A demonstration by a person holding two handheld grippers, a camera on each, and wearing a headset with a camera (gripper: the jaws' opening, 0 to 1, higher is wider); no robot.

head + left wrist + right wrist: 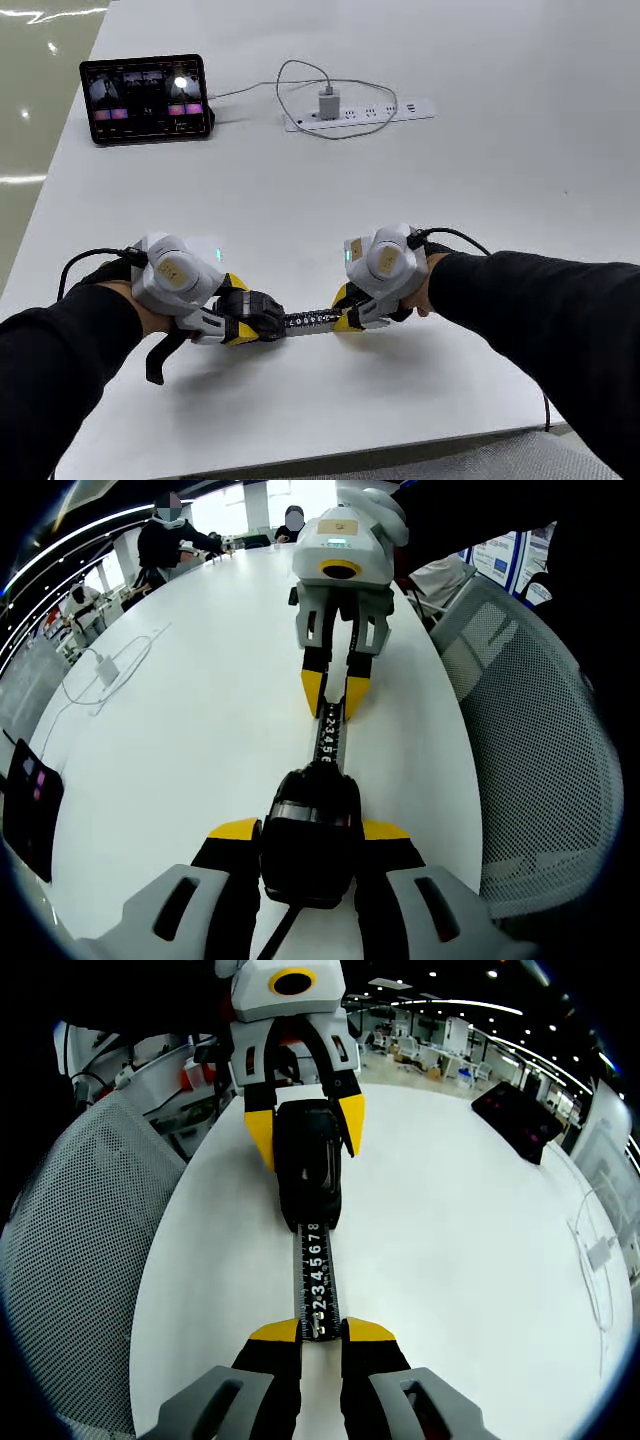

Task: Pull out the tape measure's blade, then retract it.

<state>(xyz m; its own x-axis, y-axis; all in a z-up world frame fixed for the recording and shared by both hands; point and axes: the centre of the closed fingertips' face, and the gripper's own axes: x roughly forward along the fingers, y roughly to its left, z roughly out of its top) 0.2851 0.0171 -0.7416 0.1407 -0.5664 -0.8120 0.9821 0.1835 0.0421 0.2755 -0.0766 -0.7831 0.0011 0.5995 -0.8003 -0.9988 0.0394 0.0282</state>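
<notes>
The left gripper (310,830) is clamped on the black tape measure case (312,855). Its 2 yellow-tipped jaws press on opposite sides of the case, and the case fills the gap between them. A dark strap trails from the case back under this gripper. Straight ahead of its jaws the blade (316,1270) runs out of the case mouth and lies flat along the white table (400,200).

The right gripper (320,1332) faces the left one head-on and stands near it. Its jaws are drawn narrow and pinch the free end of the blade, with the yellow tips meeting over the blade's tip. From the right gripper view the numerals 2 to 8 read up the short exposed length, between this gripper's tips and the case.

Both grippers sit low over the near edge of the table, each held in a hand with a black sleeve. Well beyond the left gripper, on the far side, a tablet (147,97) stands propped with its screen lit. Well beyond the right gripper lies a white power strip (365,113) with a charger (329,103) plugged in, and a looped cable (300,85) leads toward the tablet. A grey mesh chair (530,740) stands beside the table edge on the person's side.
</notes>
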